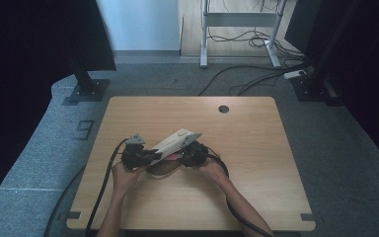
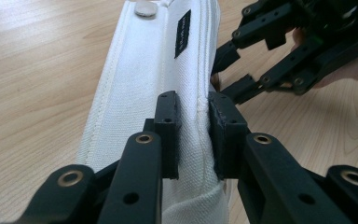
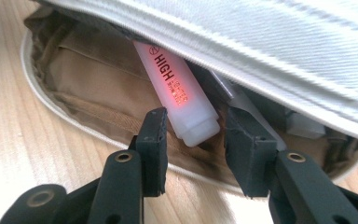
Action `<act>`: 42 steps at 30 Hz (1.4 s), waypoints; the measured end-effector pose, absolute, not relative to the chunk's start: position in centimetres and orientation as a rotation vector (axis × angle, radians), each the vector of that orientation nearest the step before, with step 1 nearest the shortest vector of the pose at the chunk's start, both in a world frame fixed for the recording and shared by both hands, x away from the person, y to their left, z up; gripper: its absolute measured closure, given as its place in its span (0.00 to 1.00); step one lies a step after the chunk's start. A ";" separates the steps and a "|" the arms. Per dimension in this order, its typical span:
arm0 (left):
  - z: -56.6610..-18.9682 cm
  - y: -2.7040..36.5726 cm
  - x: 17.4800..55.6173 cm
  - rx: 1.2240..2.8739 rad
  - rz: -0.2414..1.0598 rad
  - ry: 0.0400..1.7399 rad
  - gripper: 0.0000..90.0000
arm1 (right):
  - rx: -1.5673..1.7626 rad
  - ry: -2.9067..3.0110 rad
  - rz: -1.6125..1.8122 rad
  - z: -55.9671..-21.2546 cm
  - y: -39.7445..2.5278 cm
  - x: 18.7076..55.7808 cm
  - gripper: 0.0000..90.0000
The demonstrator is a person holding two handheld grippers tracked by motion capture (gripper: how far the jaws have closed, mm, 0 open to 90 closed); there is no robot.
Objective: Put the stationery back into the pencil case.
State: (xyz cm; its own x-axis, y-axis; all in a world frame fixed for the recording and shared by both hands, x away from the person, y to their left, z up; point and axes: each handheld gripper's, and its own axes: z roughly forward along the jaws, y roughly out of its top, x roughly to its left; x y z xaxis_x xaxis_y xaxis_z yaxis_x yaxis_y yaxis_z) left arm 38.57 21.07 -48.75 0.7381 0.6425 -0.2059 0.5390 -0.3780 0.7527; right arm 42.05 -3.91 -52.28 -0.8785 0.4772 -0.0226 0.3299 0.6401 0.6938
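On the light wooden table (image 1: 256, 148), which stands on grey carpet near a desk frame and loose cables, a white pencil case (image 1: 173, 141) lies raised between both grippers. The left gripper (image 2: 193, 135) is clamped on its lid. The right gripper (image 3: 196, 140) is parted around a highlighter (image 3: 177, 95) sticking out of the case.

A highlighter (image 3: 179, 100) lies in the pouch (image 3: 88, 74), under its flap (image 3: 242, 42).

Black two-jaw left gripper (image 2: 193, 135), right gripper (image 3: 193, 149): linked bars, brass-ringed pivot holes, small screws, blocky ridged pads (image 2: 168, 130). Grey three-cornered plate (image 1: 135, 139) atop left one. Black cables (image 1: 101, 197) trailing from both. Bare forearms (image 1: 116, 210), no sleeves.
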 end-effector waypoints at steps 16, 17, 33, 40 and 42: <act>-49.4 20.3 37.9 2.106 0.095 0.859 0.73 | 0.729 2.615 1.093 -51.5 -6.1 41.9 0.71; -49.5 20.2 37.9 2.114 0.086 0.854 0.72 | 0.727 2.616 1.096 -51.6 -6.2 41.9 0.71; -49.9 20.7 35.0 2.163 0.086 0.874 0.62 | 0.796 2.583 1.131 -51.4 -8.4 41.4 0.69; -50.9 20.3 35.4 2.179 0.094 0.887 0.64 | 0.805 2.582 1.140 -51.6 -8.7 41.2 0.68; -51.1 20.2 35.7 2.174 0.101 0.888 0.64 | 0.803 2.582 1.138 -51.7 -8.9 41.3 0.68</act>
State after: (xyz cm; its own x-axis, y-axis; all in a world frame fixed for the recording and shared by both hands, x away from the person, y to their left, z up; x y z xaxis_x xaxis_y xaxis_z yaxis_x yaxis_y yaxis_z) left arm 35.70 20.19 -51.05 0.7536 0.6259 -0.2008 0.5647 -0.4600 0.6852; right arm 41.26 -8.88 -51.67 -0.8301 0.5568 0.0285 0.3967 0.5539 0.7320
